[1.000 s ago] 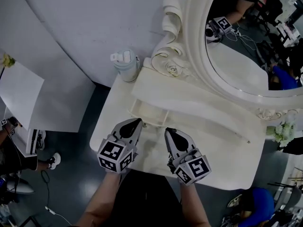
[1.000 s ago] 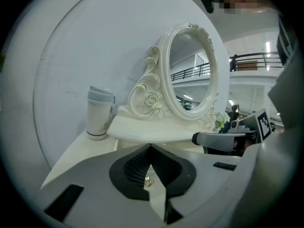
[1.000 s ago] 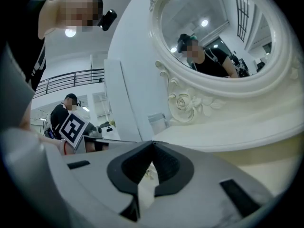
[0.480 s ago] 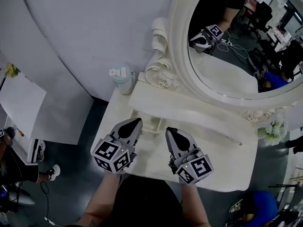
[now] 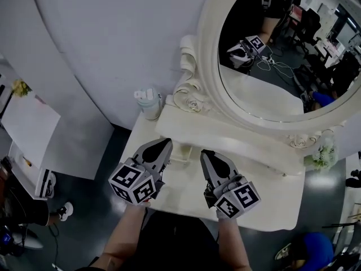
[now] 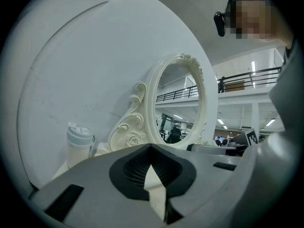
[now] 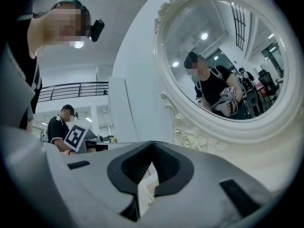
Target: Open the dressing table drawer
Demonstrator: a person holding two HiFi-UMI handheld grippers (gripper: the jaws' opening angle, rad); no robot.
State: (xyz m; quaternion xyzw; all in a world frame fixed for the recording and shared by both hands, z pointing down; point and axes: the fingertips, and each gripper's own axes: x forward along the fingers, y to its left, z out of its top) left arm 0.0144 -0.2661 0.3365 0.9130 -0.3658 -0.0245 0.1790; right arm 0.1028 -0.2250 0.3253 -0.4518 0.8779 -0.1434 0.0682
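Observation:
The cream dressing table (image 5: 265,199) stands against a white wall, with an oval mirror (image 5: 265,55) above a raised shelf. A shallow drawer (image 5: 181,150) in that shelf shows between my two grippers; I cannot make out how far it is out. My left gripper (image 5: 165,145) hovers above the table's left front, shut and empty. Beside it, my right gripper (image 5: 205,153) is also shut, with nothing in it. Both point level toward the mirror. In the left gripper view the left gripper (image 6: 152,146) faces the mirror (image 6: 180,108). In the right gripper view the right gripper (image 7: 153,142) faces it (image 7: 223,70) too.
A pale lidded bottle (image 5: 149,102) stands at the table's back left corner, and shows in the left gripper view as the bottle (image 6: 79,145). White flowers (image 5: 320,156) sit at the back right. Carved scrollwork (image 5: 189,92) flanks the mirror. Dark floor surrounds the table.
Both grippers have risen above the table top, still shut and side by side. The head view has tilted up, so more of the mirror shows.

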